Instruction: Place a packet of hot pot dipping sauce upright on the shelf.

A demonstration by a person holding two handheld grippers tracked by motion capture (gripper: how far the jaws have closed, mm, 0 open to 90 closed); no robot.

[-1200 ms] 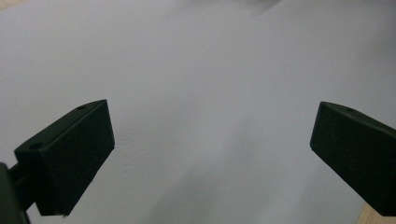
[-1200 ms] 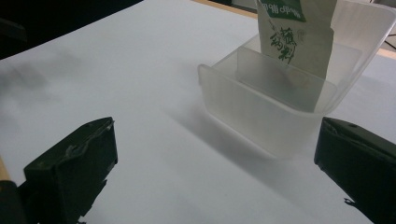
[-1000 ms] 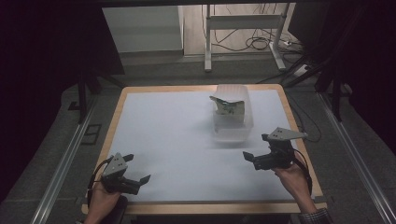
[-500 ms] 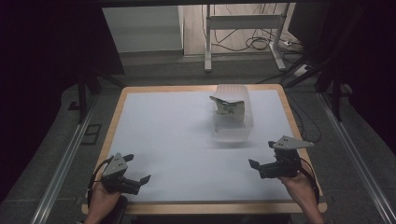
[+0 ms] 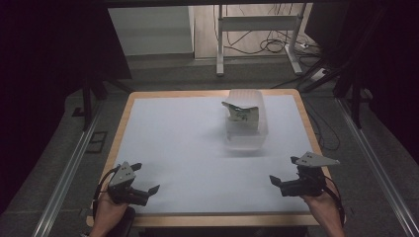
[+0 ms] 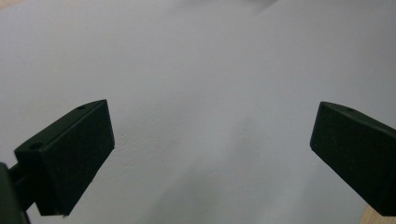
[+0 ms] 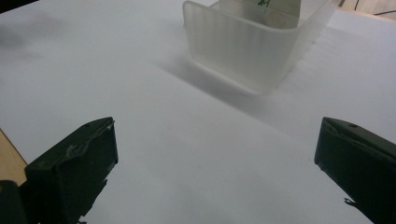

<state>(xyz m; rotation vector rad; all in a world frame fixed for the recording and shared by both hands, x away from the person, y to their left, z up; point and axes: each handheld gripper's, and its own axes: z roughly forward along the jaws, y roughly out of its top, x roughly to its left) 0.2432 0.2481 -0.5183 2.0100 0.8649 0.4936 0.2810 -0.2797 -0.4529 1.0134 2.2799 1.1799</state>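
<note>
We hold left claw [image 5: 146, 178] and right claw [image 5: 285, 172] apart, empty, over desk [image 5: 188, 143]; green print on packet [image 5: 242, 114] in clear bin [image 5: 245, 139] unreadable.

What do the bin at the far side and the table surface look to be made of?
The bin looks like translucent, frosted plastic: light passes through its ribbed walls and the packet inside shows dimly. The table top seems a matte white sheet, perhaps laminate or paper, with a bare, wood-toned border, probably plywood or board.

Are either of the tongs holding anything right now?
Nothing is held: left tongs and right tongs are open and empty, apart from the translucent bin.
</note>
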